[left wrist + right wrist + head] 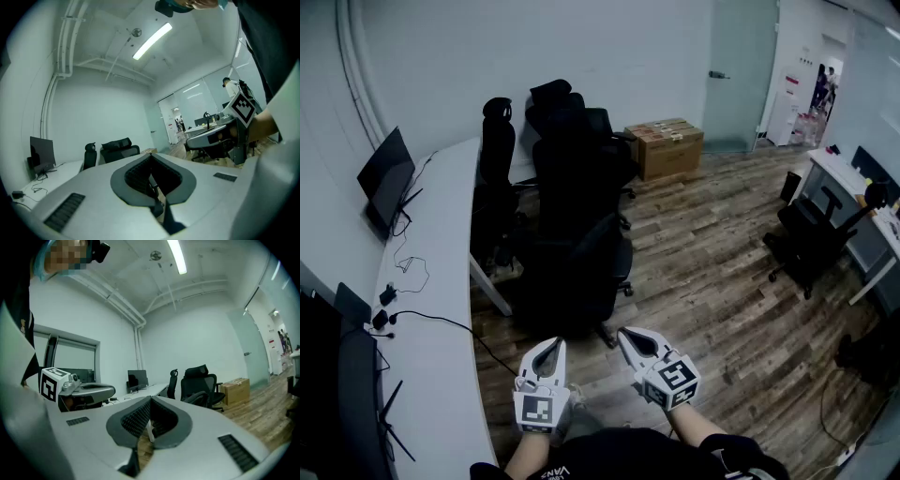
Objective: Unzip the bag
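No bag shows in any view. In the head view my left gripper (549, 345) and right gripper (630, 335) are held side by side close to my body, both pointing level over the wooden floor. Each has its jaws together at the tips, with nothing between them. The left gripper view looks along the shut left gripper (151, 159) toward the office, with the right gripper's marker cube (242, 107) at the right. In the right gripper view the shut right gripper (150, 401) points at the desk and chairs, and the left gripper's marker cube (51, 383) shows at the left.
Several black office chairs (577, 206) stand just ahead. A long white desk (441, 281) with monitors (386, 178) and cables runs along the left wall. A cardboard box (666, 145) sits at the back near a glass door. Another chair (811, 239) and desk stand at the right.
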A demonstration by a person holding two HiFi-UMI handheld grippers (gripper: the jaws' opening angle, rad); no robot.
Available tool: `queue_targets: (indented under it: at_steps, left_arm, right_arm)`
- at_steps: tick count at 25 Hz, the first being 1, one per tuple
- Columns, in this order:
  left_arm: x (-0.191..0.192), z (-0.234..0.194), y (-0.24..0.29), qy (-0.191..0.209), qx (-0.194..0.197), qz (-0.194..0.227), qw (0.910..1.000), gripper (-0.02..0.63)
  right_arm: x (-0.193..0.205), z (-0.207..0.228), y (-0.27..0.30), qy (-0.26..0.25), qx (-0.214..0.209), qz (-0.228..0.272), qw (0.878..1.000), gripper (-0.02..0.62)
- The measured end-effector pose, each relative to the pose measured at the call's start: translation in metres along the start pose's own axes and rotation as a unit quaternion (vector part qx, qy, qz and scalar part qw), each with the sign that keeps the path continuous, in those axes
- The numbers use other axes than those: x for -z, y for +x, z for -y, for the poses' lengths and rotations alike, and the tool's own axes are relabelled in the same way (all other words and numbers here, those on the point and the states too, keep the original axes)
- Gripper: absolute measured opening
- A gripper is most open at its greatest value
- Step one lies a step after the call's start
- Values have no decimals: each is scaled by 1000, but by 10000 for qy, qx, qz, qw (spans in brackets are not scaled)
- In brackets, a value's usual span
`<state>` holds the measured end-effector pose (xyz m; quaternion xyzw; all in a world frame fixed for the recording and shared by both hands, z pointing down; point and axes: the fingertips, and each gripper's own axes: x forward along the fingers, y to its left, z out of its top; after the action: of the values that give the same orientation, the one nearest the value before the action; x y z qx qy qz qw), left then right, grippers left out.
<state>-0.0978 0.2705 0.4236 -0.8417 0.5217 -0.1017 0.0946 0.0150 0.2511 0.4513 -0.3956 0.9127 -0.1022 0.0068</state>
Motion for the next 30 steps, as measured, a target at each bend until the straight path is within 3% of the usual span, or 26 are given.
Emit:
queue_targets:
  at_steps: [5, 11, 14, 20, 23, 30]
  left_arm:
    - [12, -7, 6, -179, -35, -52, 9998, 18]
    - [37, -31, 28, -292, 34, -171, 9994, 30]
    - [49, -48, 45, -346, 177, -234, 9990, 78]
    - [70, -84, 89, -347, 513, -334, 9975, 138]
    - [82, -105, 111, -357, 671, -366, 9964, 202]
    - [119, -152, 163, -285, 1241, -540, 9904, 257]
  right_arm:
    - [3, 7, 6, 318, -66, 164, 9993, 46]
    - [4, 26, 31, 551, 214, 254, 9979, 62]
    - [7, 35, 56, 669, 226, 153, 9974, 164]
    - [9, 56, 109, 724, 386, -20, 9966, 188]
    - [9, 68, 138, 717, 595, -59, 9956, 195]
    - [21, 94, 205, 834, 869, -127, 9926, 202]
